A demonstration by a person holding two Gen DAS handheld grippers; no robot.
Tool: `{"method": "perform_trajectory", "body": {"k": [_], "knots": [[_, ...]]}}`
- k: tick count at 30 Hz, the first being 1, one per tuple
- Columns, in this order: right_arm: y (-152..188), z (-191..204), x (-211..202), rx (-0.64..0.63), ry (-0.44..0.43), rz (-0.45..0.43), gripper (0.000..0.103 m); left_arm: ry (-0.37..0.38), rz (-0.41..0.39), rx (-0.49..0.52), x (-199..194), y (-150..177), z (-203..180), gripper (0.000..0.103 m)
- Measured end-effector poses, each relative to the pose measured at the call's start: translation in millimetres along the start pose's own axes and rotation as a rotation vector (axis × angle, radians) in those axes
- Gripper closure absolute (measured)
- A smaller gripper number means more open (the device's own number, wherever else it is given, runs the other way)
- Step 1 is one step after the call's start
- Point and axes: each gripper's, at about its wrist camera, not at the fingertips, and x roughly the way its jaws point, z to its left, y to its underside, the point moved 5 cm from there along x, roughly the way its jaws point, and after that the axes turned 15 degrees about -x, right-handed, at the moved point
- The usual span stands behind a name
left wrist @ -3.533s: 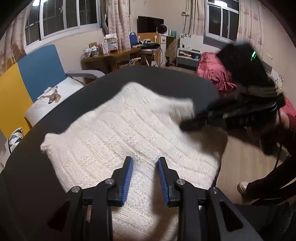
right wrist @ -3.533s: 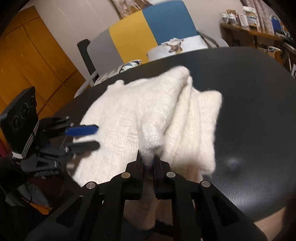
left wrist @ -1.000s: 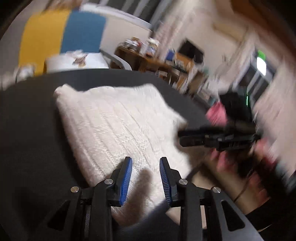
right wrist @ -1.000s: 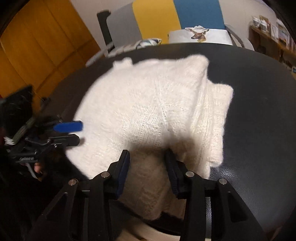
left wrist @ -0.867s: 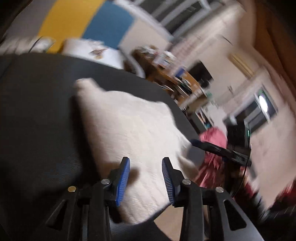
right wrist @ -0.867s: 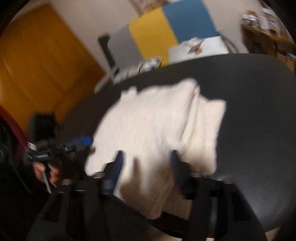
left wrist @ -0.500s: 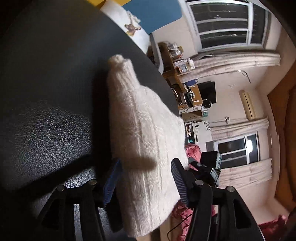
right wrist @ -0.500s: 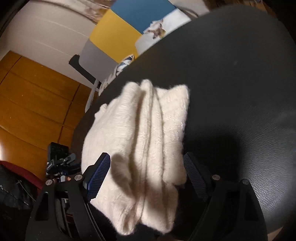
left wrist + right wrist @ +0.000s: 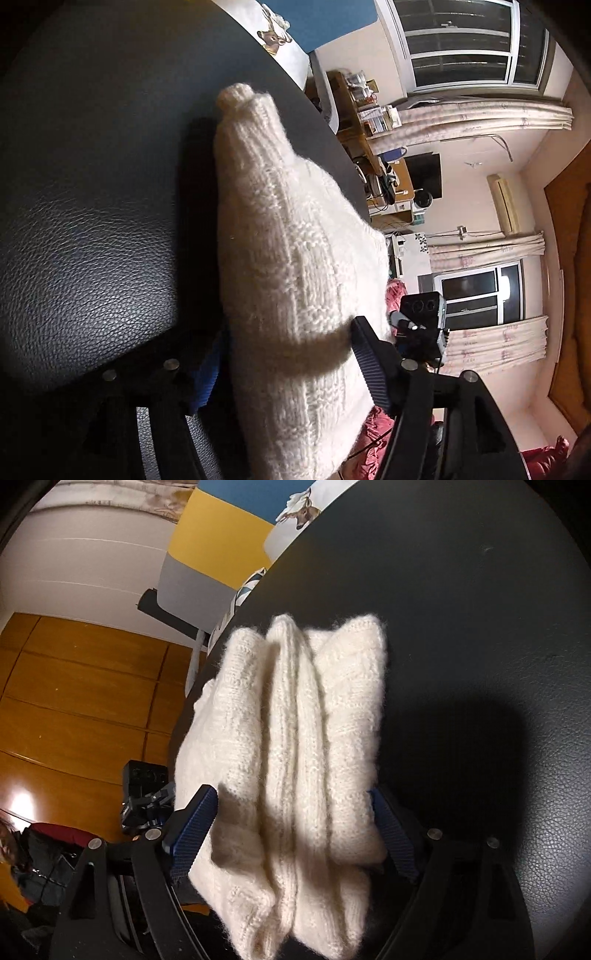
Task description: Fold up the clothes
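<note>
One white knit sweater lies folded into a thick stack of several layers on one black leather table. Two grippers straddle it: the left gripper and the right gripper each have fingers spread wide around the stack's end, one finger above and one below.

A black leather-grained worktop fills the near ground. Past its edge stands a cluttered wooden desk with a dark screen beside it. Dark windows sit in pale walls, hung with light patterned curtains — a lamp reflects in one pane. Behind the worktop's far edge, a panel of yellow, blue and grey stands near orange wooden cupboard doors.
</note>
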Motion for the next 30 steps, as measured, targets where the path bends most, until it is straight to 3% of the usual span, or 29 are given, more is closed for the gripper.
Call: {"method": "perform_trajectory", "body": {"k": [7, 11, 14, 15, 18, 19, 25, 30], "knots": [[6, 11, 7, -0.050, 0.010, 0.046, 0.016, -0.032, 0.001, 0.019, -1, 2, -1, 0.034], [8, 15, 15, -0.085, 0.010, 0.053, 0.009, -0.059, -0.023, 0.035, 3, 4, -6, 0.032], [10, 31, 27, -0.209, 0.105, 0.107, 0.002, -0.087, -0.038, 0.072, 7, 4, -11, 0.032], [11, 36, 31, -0.253, 0.140, 0.127, 0.005, -0.098, -0.042, 0.089, 8, 5, -13, 0.039], [12, 40, 32, -0.265, 0.192, 0.140, 0.043, -0.108, -0.060, 0.156, 7, 8, -22, 0.060], [13, 43, 32, -0.267, 0.198, 0.133, 0.048, -0.119, -0.084, 0.187, 5, 10, -27, 0.062], [20, 57, 28, -0.312, 0.258, 0.088, 0.053, -0.062, -0.202, 0.323, -24, 29, -51, 0.068], [9, 91, 48, -0.394, 0.203, 0.074, 0.055, -0.007, -0.333, 0.357, -89, 38, -52, 0.068]]}}
